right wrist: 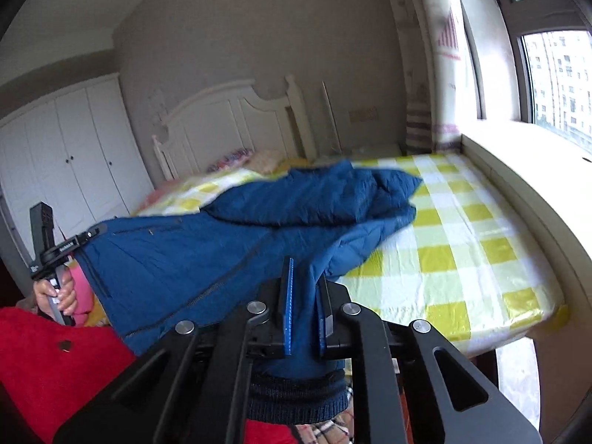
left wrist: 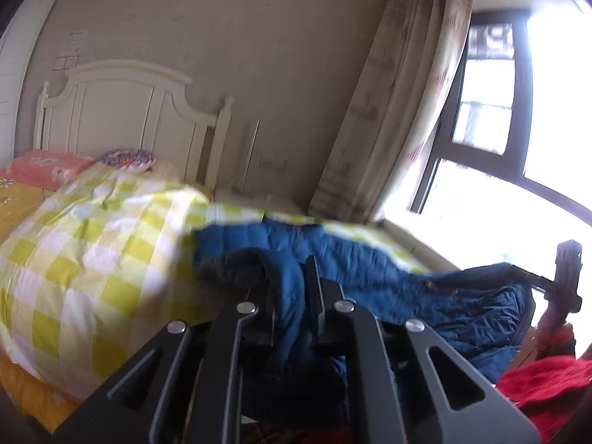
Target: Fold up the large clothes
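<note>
A large blue quilted jacket (left wrist: 370, 270) lies partly on the bed and is stretched between both grippers. My left gripper (left wrist: 292, 288) is shut on a bunched fold of it with a dark knit cuff hanging below. My right gripper (right wrist: 305, 296) is shut on the jacket (right wrist: 229, 236) near another dark knit cuff (right wrist: 296, 392). The right gripper also shows at the right edge of the left wrist view (left wrist: 566, 277), and the left gripper at the left of the right wrist view (right wrist: 51, 251). The far end of the jacket rests on the checked sheet.
The bed has a yellow and white checked sheet (right wrist: 462, 244), pillows (left wrist: 44, 166) and a white headboard (left wrist: 122, 111). A window ledge (right wrist: 536, 170) runs along the bed's right side. White wardrobe (right wrist: 63, 162) at left. A person's red garment (right wrist: 48, 362) is close below.
</note>
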{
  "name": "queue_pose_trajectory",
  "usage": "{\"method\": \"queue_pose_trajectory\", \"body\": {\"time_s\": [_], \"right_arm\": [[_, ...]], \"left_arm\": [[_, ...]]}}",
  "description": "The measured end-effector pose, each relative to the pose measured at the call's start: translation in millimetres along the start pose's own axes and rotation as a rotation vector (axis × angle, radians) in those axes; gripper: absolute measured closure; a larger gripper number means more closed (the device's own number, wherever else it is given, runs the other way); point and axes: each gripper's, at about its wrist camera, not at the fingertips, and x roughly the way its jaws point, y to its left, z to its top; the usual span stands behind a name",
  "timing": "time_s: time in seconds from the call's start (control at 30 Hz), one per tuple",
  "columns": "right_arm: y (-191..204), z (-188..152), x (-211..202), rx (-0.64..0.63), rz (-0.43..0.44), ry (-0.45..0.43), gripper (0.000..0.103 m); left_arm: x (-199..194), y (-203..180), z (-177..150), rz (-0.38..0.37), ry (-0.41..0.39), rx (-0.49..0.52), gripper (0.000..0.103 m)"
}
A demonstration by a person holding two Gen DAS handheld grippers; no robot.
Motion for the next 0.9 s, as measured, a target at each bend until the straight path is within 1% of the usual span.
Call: {"method": "queue_pose_trajectory", "body": {"time_s": [0.03,0.1,0.17,0.2,0.23,0.27,0.3,0.33,0.37,0.4,0.43,0.47,0.5,0.53,0.57,0.6,0.63,0.67,0.7,0.73,0.77,0.8,0.83,0.87,0.9], "right_arm": [[5,7,-9,-0.012,0.005,-0.033,0.089],[12,26,-25,-0.024,0.02,-0.105,0.089],[10,47,-24,-0.037,0.006,-0.138,0.089],[5,59,-14,-0.037,-0.012,-0.14,0.089],[-1,66,-6,-0.03,-0.017,-0.129,0.089],[-10,79,15,-0.011,-0.029,-0.104,0.089],[-20,90,38,0.006,-0.042,-0.072,0.089],[-29,100,64,0.022,-0.053,-0.031,0.089],[-46,113,104,0.058,-0.073,0.027,0.089],[-60,120,131,0.09,-0.083,0.07,0.089],[-76,127,167,0.132,-0.086,0.139,0.088],[-91,130,193,0.18,-0.084,0.197,0.087],[-111,129,222,0.255,-0.077,0.259,0.086],[-131,127,242,0.334,-0.069,0.307,0.083],[-156,122,262,0.428,-0.044,0.338,0.072],[-176,118,274,0.499,-0.01,0.333,0.063],[-193,113,276,0.558,0.025,0.301,0.041],[-206,108,272,0.601,0.043,0.268,0.011],[-221,105,266,0.646,0.051,0.218,0.004],[-230,109,265,0.662,0.046,0.193,0.004],[-241,109,262,0.66,0.012,0.179,0.004],[-249,110,260,0.635,-0.033,0.179,0.004],[-250,110,260,0.602,-0.077,0.187,0.004],[-253,109,262,0.565,-0.116,0.204,0.004],[-254,106,266,0.543,-0.131,0.225,0.004]], "left_arm": [[-7,3,8,-0.026,-0.036,-0.021,0.093],[-11,9,25,-0.065,-0.076,-0.04,0.093],[3,15,45,-0.046,-0.086,-0.048,0.092],[19,18,54,-0.033,-0.069,-0.056,0.091],[50,24,66,-0.029,-0.021,-0.08,0.09],[71,31,72,-0.028,0.014,-0.113,0.089],[103,40,79,-0.012,0.068,-0.156,0.086],[128,46,81,0.008,0.112,-0.171,0.085],[171,57,84,0.042,0.185,-0.194,0.085],[204,67,83,0.073,0.242,-0.224,0.084],[234,79,81,0.102,0.301,-0.262,0.083],[267,96,75,0.125,0.379,-0.311,0.08],[288,117,67,0.131,0.436,-0.371,0.075],[309,143,58,0.125,0.479,-0.474,0.072],[318,160,52,0.12,0.482,-0.539,0.063],[319,178,46,0.138,0.462,-0.576,0.053],[319,192,44,0.178,0.435,-0.583,0.049],[319,208,44,0.225,0.407,-0.582,0.044],[319,215,45,0.241,0.4,-0.579,0.041],[319,222,47,0.258,0.395,-0.566,0.041],[321,225,51,0.274,0.389,-0.521,0.038],[322,224,55,0.283,0.385,-0.476,0.032],[323,220,58,0.29,0.384,-0.425,0.03],[327,213,63,0.289,0.39,-0.361,0.023],[333,207,65,0.272,0.403,-0.314,0.018]]}}
